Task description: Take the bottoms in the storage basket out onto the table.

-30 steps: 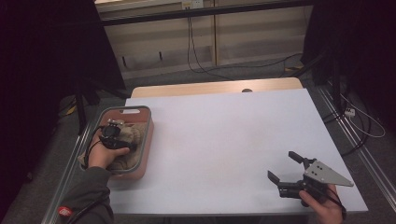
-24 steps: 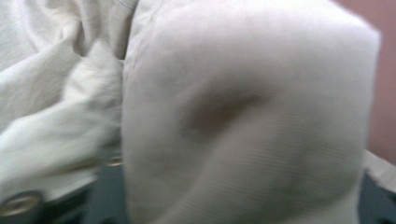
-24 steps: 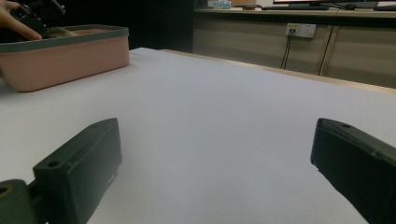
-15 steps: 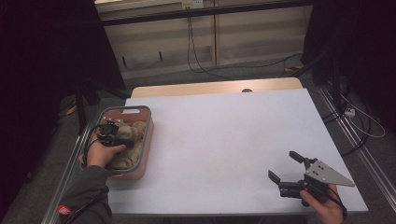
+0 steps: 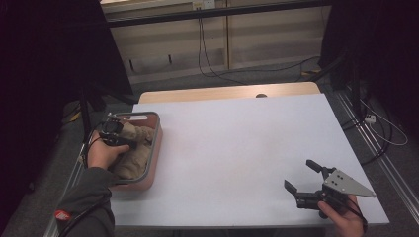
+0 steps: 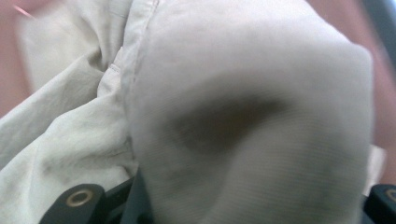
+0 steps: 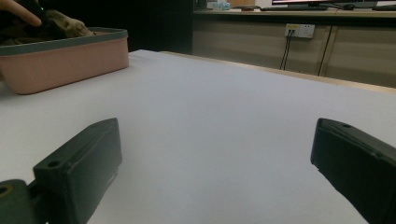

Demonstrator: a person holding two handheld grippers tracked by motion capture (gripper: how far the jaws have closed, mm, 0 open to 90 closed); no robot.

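High view: left gripper [image 5: 114, 138] sits in the pink bin [image 5: 154, 153] at the table's [image 5: 237, 143] left edge, its jaws just closed on beige cloth [image 5: 136, 148]. Left gripper view: cloth bunches between the jaws. Right gripper view: right gripper [image 7: 215, 172] gapes wide above bare table.

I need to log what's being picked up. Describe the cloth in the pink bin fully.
The cloth is beige woven fabric with stitched seams, crumpled in a heap inside the pink bin at the table's left edge. The left gripper has closed on a bunched fold, which bulges between its jaws in the left gripper view.
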